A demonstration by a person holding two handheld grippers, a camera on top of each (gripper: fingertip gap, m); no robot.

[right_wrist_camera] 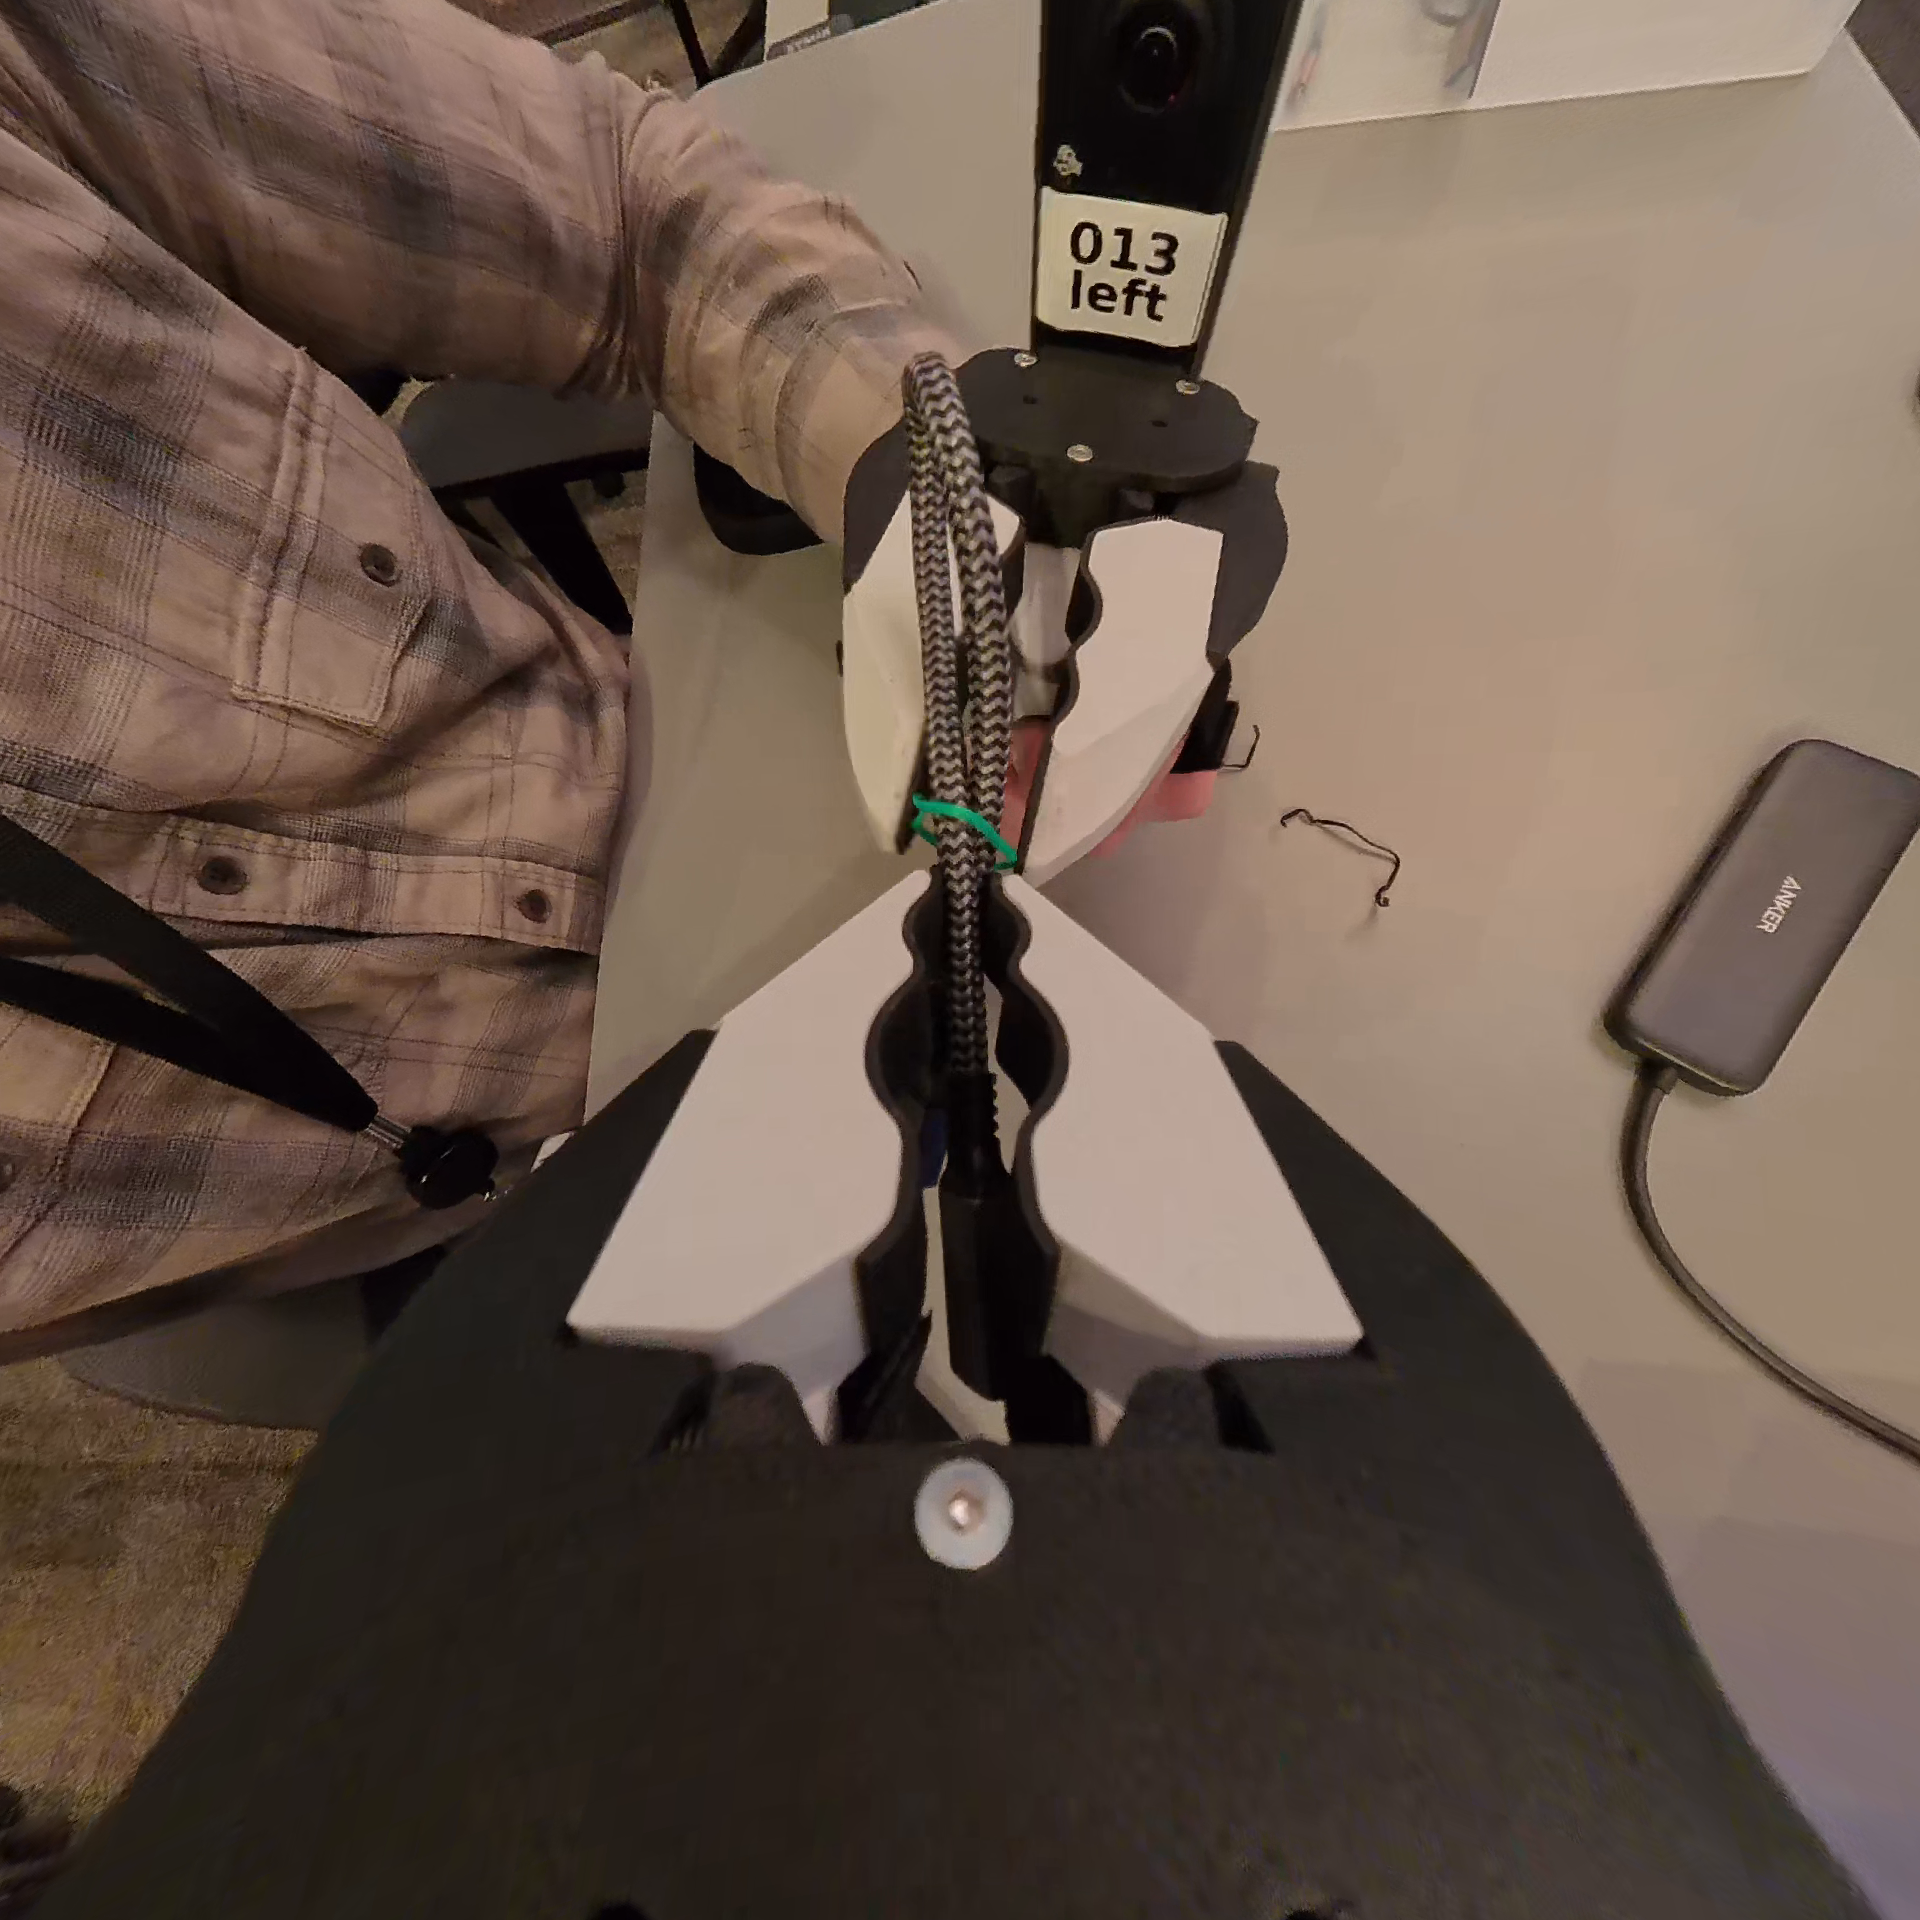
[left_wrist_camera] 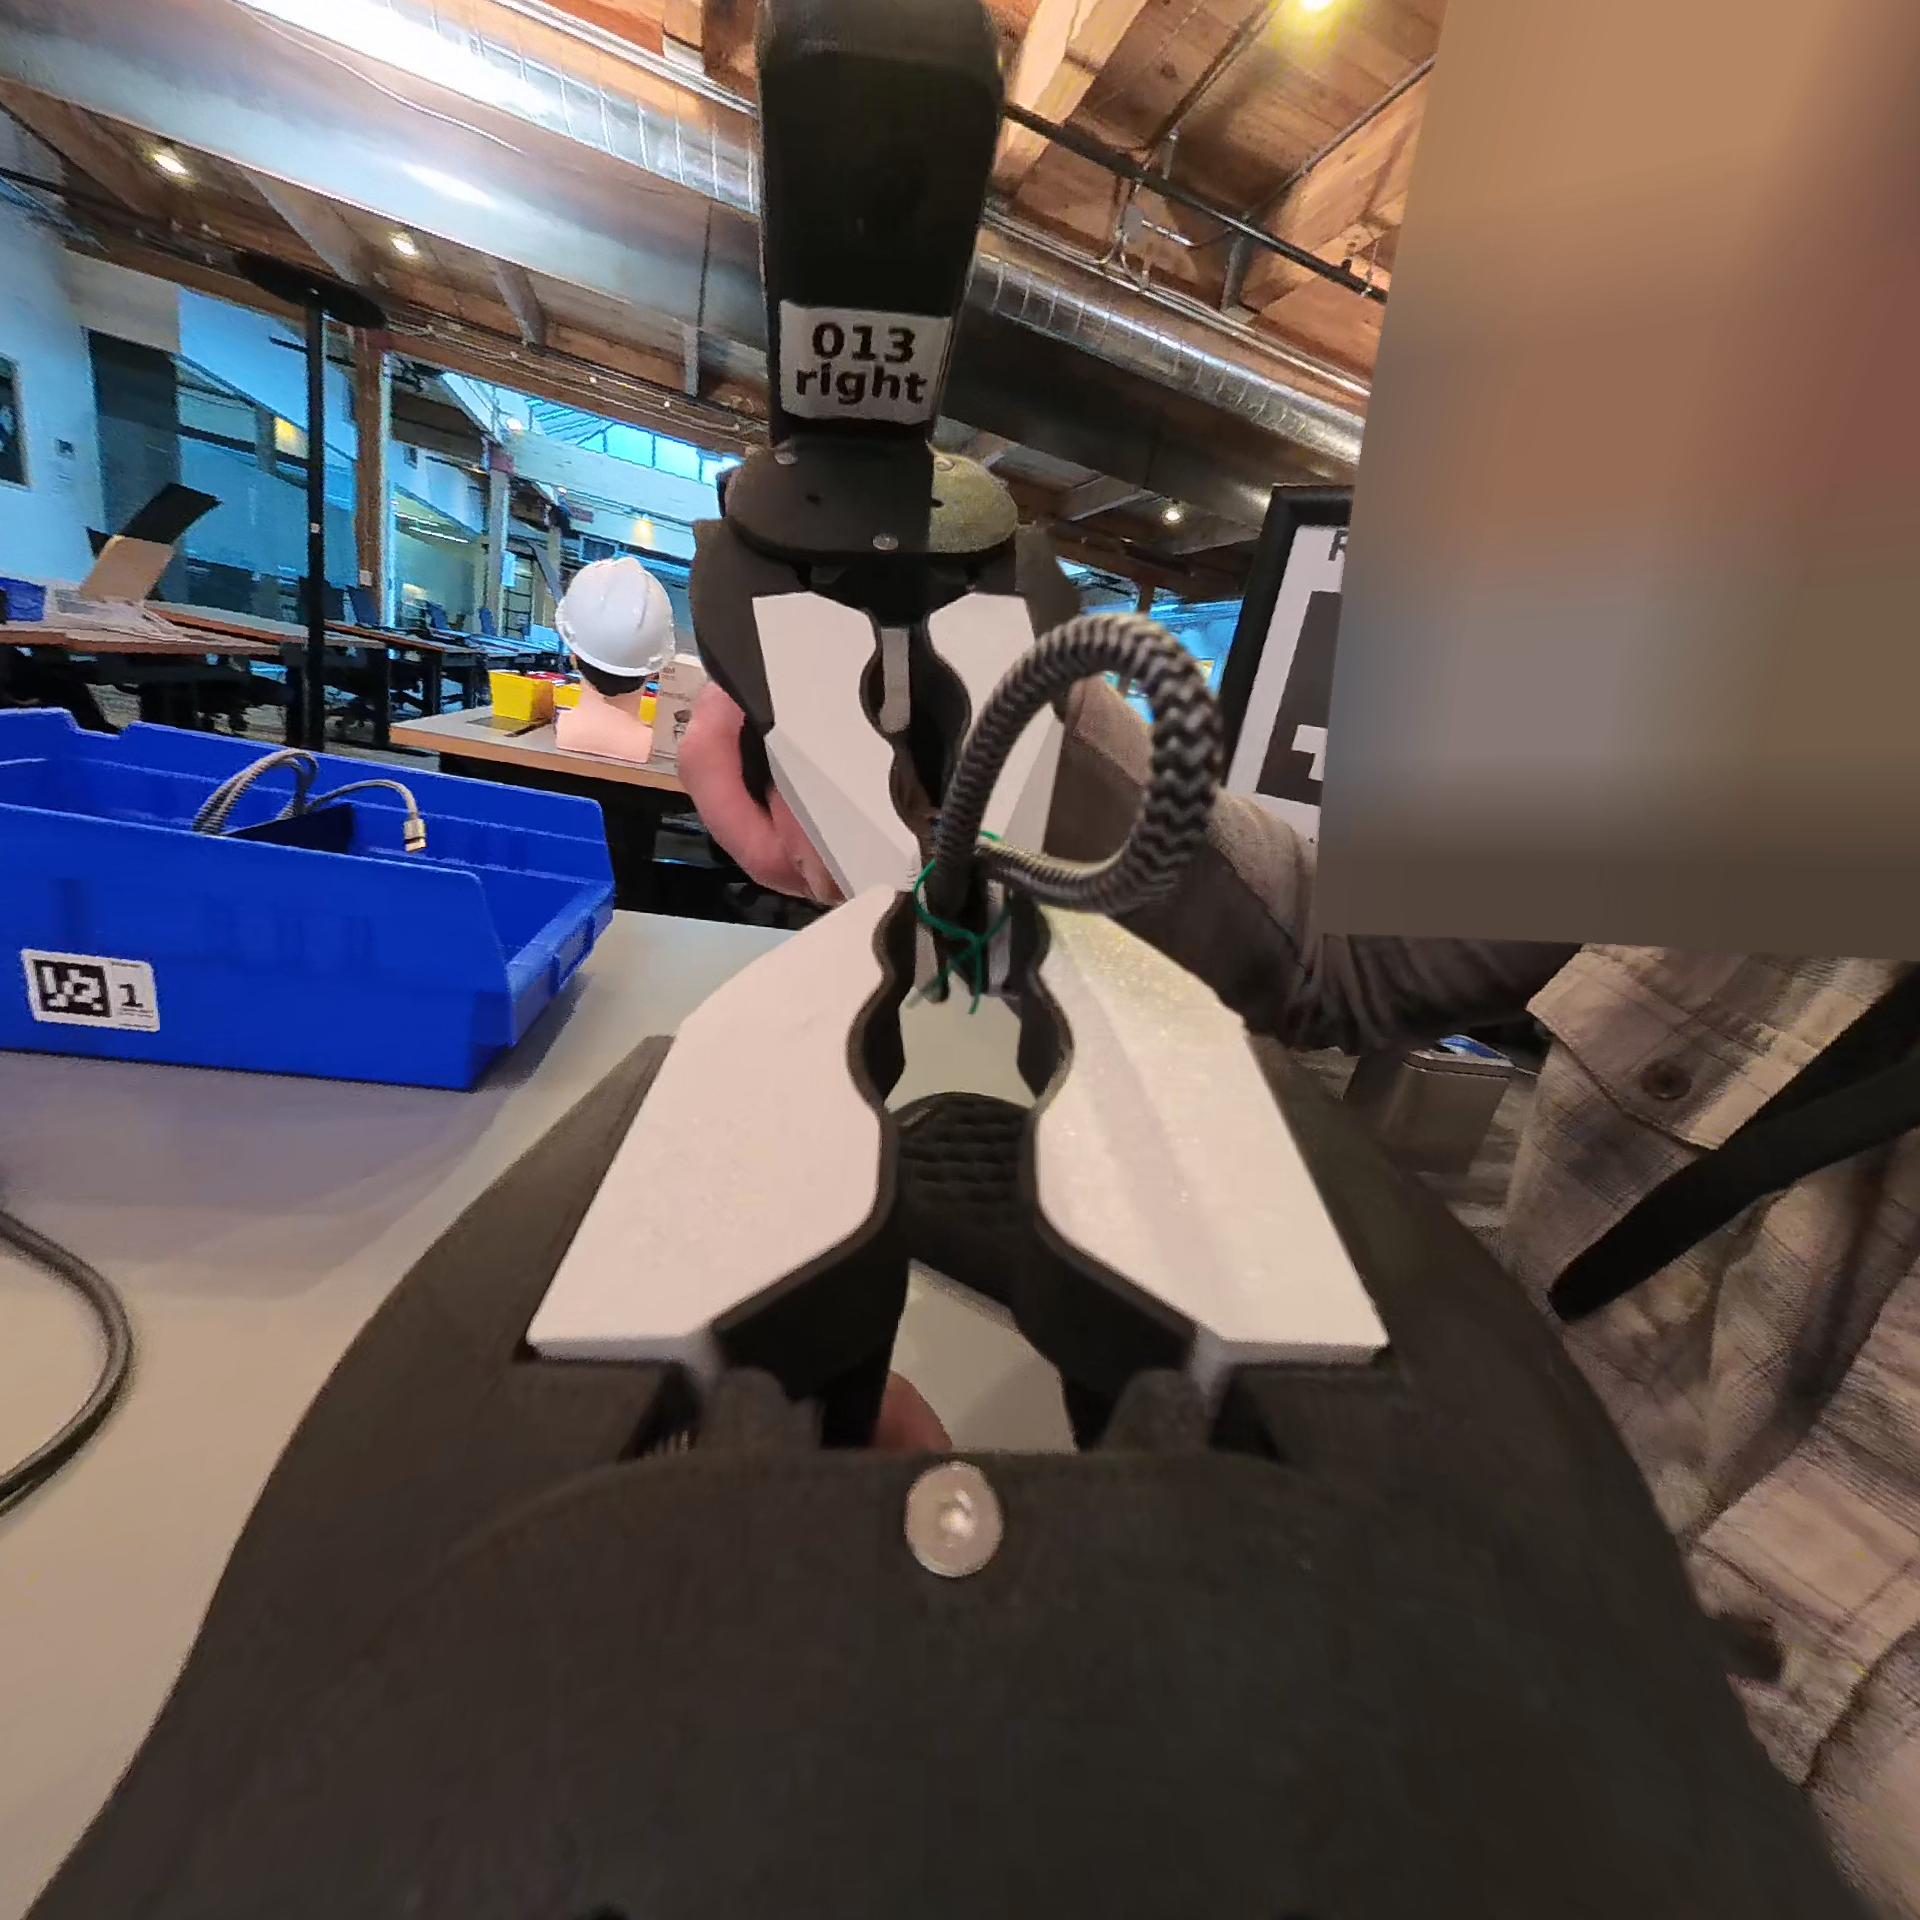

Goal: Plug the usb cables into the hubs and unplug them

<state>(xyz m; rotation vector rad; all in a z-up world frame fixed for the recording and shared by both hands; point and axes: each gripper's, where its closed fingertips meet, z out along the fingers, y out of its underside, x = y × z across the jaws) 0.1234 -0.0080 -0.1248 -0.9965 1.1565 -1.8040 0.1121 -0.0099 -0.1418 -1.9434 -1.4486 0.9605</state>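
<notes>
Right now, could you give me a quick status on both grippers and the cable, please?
Left gripper and right gripper tip to tip, both shut on braided cable. Green tie still binds it. Hub on table, nothing blocking.

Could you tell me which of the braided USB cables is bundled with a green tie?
The braided cable held between the two grippers: a green twist tie binds its loop. The other braided cable lies untouched in the blue bin, showing no tie.

Braided cloth-sheathed cable [right_wrist_camera: 961, 665], matt grey hub [right_wrist_camera: 1766, 914], glossy blue plastic bin [left_wrist_camera: 312, 914].
</notes>
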